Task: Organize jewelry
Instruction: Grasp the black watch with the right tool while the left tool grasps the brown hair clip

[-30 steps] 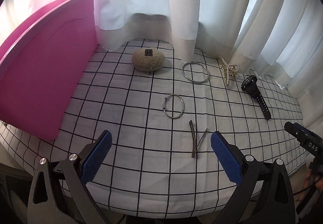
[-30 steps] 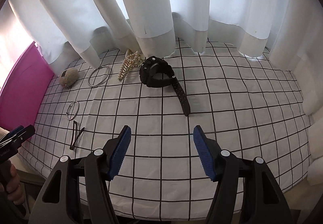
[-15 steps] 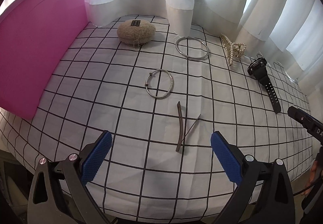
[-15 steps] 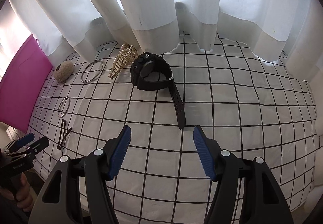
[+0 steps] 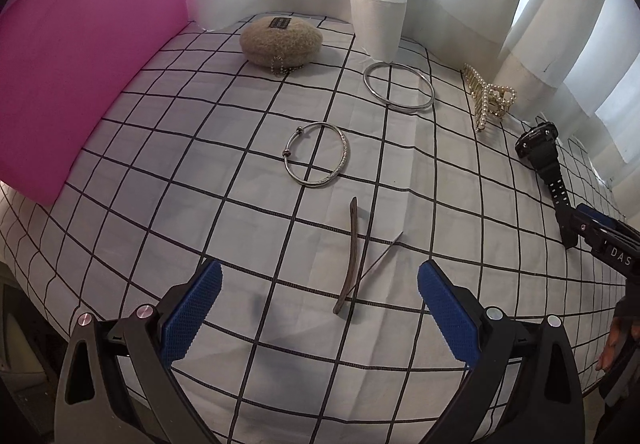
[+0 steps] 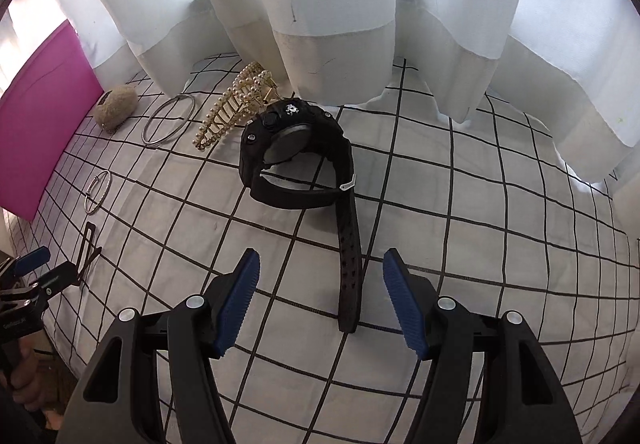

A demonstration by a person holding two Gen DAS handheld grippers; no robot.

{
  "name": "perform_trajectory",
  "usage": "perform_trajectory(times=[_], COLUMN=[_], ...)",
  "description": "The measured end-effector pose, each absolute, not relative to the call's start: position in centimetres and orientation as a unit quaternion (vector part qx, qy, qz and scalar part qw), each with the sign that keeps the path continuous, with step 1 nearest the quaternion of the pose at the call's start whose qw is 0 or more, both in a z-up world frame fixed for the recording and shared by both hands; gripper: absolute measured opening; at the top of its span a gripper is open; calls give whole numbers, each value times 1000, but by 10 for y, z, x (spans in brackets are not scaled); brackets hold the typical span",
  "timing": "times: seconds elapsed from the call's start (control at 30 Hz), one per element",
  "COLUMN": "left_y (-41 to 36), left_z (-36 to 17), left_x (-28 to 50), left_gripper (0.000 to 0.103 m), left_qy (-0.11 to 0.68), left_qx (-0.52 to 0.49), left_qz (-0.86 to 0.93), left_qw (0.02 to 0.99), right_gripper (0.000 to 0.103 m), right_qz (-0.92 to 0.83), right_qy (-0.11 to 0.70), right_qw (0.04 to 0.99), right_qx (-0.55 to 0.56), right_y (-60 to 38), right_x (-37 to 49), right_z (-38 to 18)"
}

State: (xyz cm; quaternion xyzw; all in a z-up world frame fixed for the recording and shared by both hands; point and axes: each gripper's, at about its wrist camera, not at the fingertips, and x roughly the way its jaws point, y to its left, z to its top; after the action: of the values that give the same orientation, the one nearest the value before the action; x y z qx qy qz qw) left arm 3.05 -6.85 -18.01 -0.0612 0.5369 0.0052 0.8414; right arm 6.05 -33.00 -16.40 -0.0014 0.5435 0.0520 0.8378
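My left gripper (image 5: pixel 318 298) is open and empty, low over the checked cloth, with a brown hair clip (image 5: pixel 350 256) lying between its fingers. Beyond lie a small silver bangle (image 5: pixel 317 159), a large silver bangle (image 5: pixel 398 86), a pearl claw clip (image 5: pixel 488 96) and a fuzzy beige pouch (image 5: pixel 281 40). My right gripper (image 6: pixel 320 302) is open and empty, with the strap end of a black watch (image 6: pixel 298 160) lying between its fingers. The watch also shows in the left wrist view (image 5: pixel 546 160).
A pink box (image 5: pixel 76 80) stands at the left edge of the cloth, also visible in the right wrist view (image 6: pixel 40 116). White curtains (image 6: pixel 332 4) hang along the back. The cloth's front edge (image 5: pixel 52 240) drops off close to both grippers.
Both grippers have moved forward and lower over the cloth. The hair clip now lies between the left fingers and the watch strap between the right fingers. Both stay open.
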Motion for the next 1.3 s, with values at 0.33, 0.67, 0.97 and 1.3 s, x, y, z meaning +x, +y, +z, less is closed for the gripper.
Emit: perform_trajectory(times=[0.33, 0.67, 0.97, 1.3], left_y=[-81, -100, -106, -110], left_z=[-195, -204, -206, -204], left_x=[24, 34, 30, 24], left_gripper=[97, 97, 97, 90], left_qy=[549, 524, 479, 477], left_qx=[-60, -15, -14, -17], left_qz=[7, 21, 27, 30], left_qw=[834, 852, 877, 878], right_gripper=[63, 69, 77, 76], right_qz=[98, 95, 95, 85], right_qy=[545, 528, 511, 497], right_qw=[832, 843, 851, 862], right_qx=[-35, -49, -70, -59], right_y=[-327, -316, -306, -303], right_x=[85, 101, 115, 113], right_z=[-179, -182, -188, -189])
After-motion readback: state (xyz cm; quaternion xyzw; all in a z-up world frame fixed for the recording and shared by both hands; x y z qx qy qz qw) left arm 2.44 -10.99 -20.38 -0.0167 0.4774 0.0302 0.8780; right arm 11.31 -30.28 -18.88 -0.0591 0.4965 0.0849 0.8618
